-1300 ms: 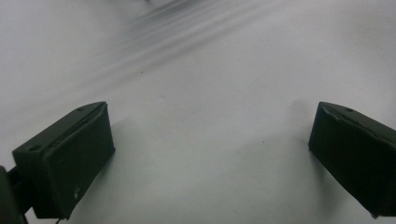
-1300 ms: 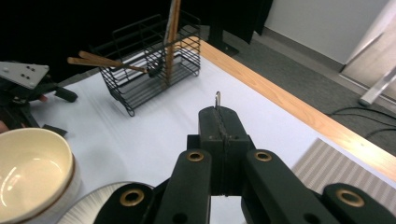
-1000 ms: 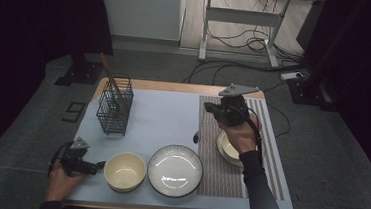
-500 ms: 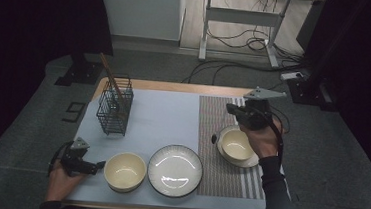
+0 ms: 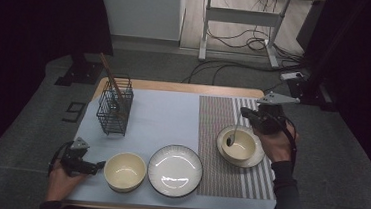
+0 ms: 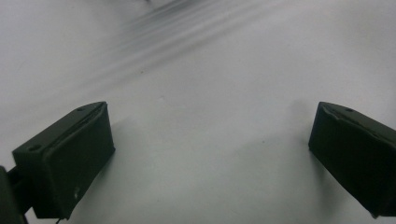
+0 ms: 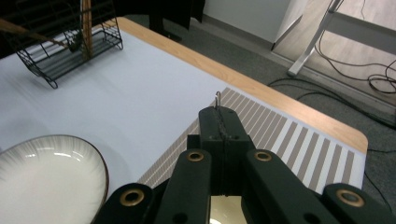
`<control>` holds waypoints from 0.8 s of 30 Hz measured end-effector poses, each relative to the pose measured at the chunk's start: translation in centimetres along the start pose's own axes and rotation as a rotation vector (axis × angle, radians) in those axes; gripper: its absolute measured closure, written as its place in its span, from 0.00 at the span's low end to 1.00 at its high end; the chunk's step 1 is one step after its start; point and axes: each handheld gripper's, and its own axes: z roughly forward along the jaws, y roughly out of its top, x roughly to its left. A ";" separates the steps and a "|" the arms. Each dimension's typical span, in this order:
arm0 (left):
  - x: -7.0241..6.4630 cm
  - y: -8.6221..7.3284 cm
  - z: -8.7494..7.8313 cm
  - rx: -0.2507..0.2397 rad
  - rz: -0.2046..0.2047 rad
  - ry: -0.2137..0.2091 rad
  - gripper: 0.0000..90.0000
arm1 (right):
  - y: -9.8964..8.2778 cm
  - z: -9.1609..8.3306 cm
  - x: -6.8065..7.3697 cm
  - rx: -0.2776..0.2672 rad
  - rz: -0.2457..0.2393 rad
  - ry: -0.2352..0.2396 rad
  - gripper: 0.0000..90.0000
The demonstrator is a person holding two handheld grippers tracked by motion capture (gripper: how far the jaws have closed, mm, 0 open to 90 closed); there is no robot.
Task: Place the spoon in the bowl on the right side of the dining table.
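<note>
A: Why does the right gripper (image 5: 246,118) sit just behind the bowl on the striped mat (image 5: 221,137)?

B: It looks like it is lowering a spoon (image 5: 231,136) into that bowl (image 5: 239,145). Its fingers are pressed together on the thin metal handle, whose tip pokes up above them in the right gripper view (image 7: 218,97). The spoon's scoop hangs inside the bowl, which stands on a saucer (image 5: 256,158).

A: And the left gripper (image 5: 96,165)?

B: Parked just left of the cream bowl (image 5: 125,171), low over the tabletop (image 5: 167,118). Its fingers (image 6: 70,154) are spread wide with nothing between them; I judge it is waiting.

A: The rest?

B: The plate (image 5: 175,170) lies between the cream bowl and the spoon's bowl. A wire basket (image 5: 115,108) stands behind the cream bowl, holding wooden sticks (image 5: 110,78), probably chopsticks.

A: What can't you make out?

B: Whether the scoop touches the bowl's bottom. In the right gripper view the gripper's own body covers the bowl. What else is in the basket is too dark to tell.
</note>
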 end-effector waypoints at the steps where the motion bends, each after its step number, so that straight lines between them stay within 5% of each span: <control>1: 0.0 0.0 0.0 0.000 0.000 0.000 0.00 | -0.2 0.2 -0.1 0.007 -0.001 -0.001 1.00; 24: 0.0 0.0 0.0 0.001 0.000 0.000 0.00 | -2.0 4.2 0.1 0.036 -0.004 0.035 1.00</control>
